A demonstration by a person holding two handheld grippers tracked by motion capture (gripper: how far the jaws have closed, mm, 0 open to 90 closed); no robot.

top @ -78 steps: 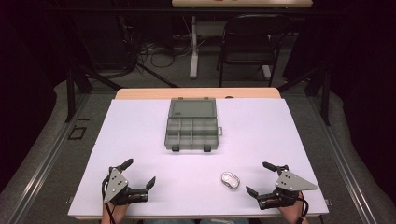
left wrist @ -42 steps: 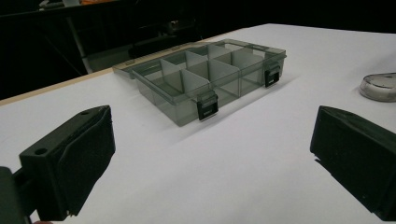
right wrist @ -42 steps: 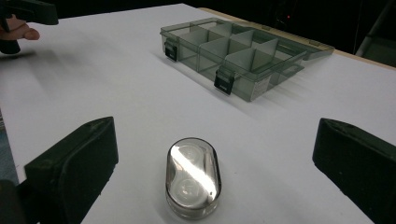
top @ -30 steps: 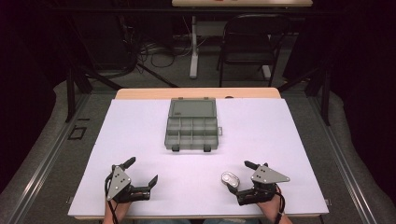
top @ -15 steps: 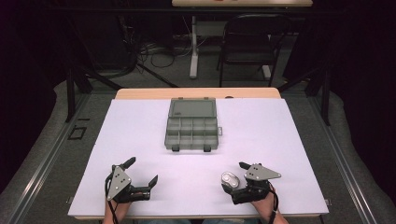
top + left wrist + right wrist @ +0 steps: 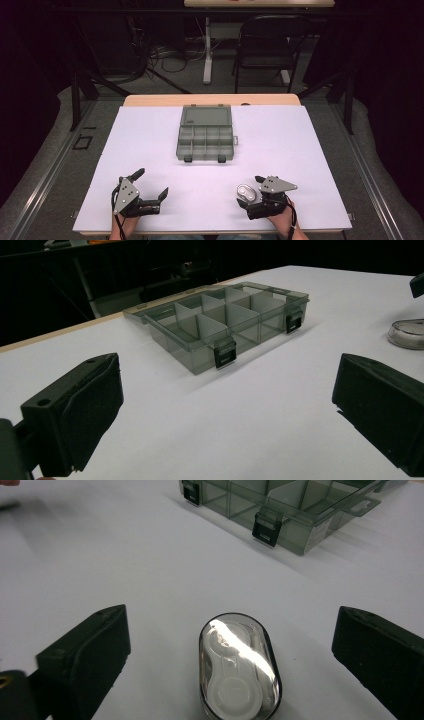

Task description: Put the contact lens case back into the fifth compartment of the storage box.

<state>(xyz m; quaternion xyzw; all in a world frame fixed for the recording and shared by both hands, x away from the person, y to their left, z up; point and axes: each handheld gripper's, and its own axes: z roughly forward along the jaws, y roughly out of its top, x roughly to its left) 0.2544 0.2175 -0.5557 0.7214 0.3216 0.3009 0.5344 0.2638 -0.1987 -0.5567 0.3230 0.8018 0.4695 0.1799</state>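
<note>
Over on the left, the left hand-held gripper (image 6: 151, 186) sits low at the near edge of the white table (image 6: 300, 150), its jaws spread wide with nothing between them and bare table under the gap, pointing roughly toward two o'clock. From there the open grey compartment box (image 6: 204, 141) stands well apart at about one o'clock, lid folded back, dividers showing, two dark latches on its near wall. Moving across to the middle, here is the piece that matters: the small clear oval case (image 6: 245, 191), lying flat on the table with a white part inside. And right on it comes the right hand-held gripper (image 6: 250, 196), its jaws standing open on either side of the case and just now closing in a touch, though the pads are not pressing yet. In the right gripper view the case (image 6: 239, 669) lies dead centre between the two black jaws at twelve o'clock, its long axis running along the gripper's own line of sight, so the jaws would meet its long sides across the narrow width. By my reading the right hand is far the nearer, and the pinch needs only a squeeze.
</note>
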